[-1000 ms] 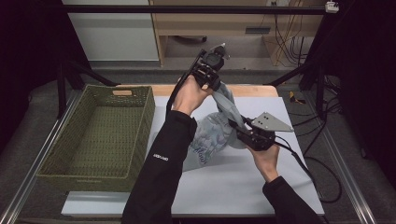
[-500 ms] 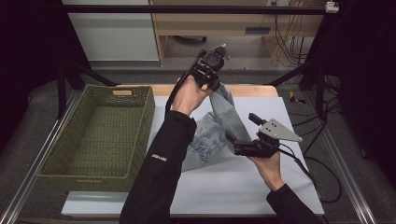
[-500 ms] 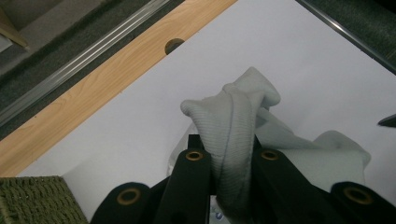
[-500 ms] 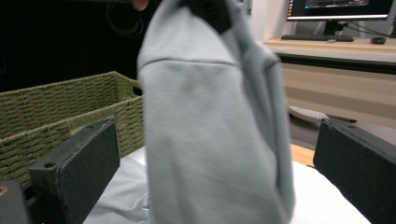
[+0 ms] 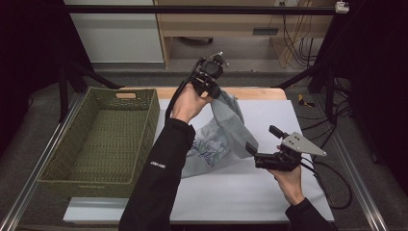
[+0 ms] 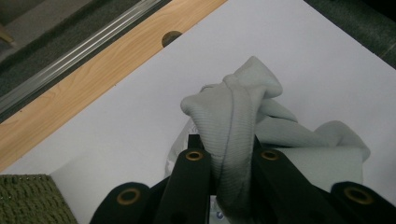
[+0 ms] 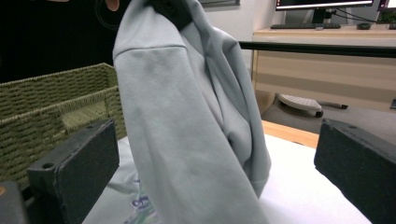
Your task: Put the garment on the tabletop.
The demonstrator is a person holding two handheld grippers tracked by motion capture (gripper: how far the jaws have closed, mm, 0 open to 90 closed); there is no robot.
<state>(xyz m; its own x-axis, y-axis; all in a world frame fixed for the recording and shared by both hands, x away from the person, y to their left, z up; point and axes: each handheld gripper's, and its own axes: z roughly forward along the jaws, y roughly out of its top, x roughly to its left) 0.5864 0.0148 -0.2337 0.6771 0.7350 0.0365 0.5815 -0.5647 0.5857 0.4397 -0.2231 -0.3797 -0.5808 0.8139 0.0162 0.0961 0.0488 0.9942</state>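
There is one pale grey sweatshirt [image 5: 219,134] here, and it hangs from the left gripper [image 5: 210,82], which is raised over the far side of the table at about twelve o'clock. In the left gripper view its two black jaws are clamped tight on a ribbed fold of the sweatshirt [image 6: 233,140], cuff or hem I cannot say, with the rest of the cloth bunched below on the white table top [image 6: 116,116]. From the high view the garment drapes down from that grip to the centre of the table [image 5: 231,192], where its lower part lies crumpled with a blue-green print facing up. The right gripper [image 5: 251,148] sits low at about four o'clock, held level and pointing toward the hanging cloth, just beside its lower edge. In the right gripper view its two jaws stand wide apart with the sweatshirt [image 7: 187,130] hanging in the gap ahead of them; neither jaw touches it. One woven green basket [image 5: 101,139] rests at nine o'clock on the table's left side, with a single handle cut-out in its far wall. Two black-sleeved forearms come up from the near edge, one to each gripper.
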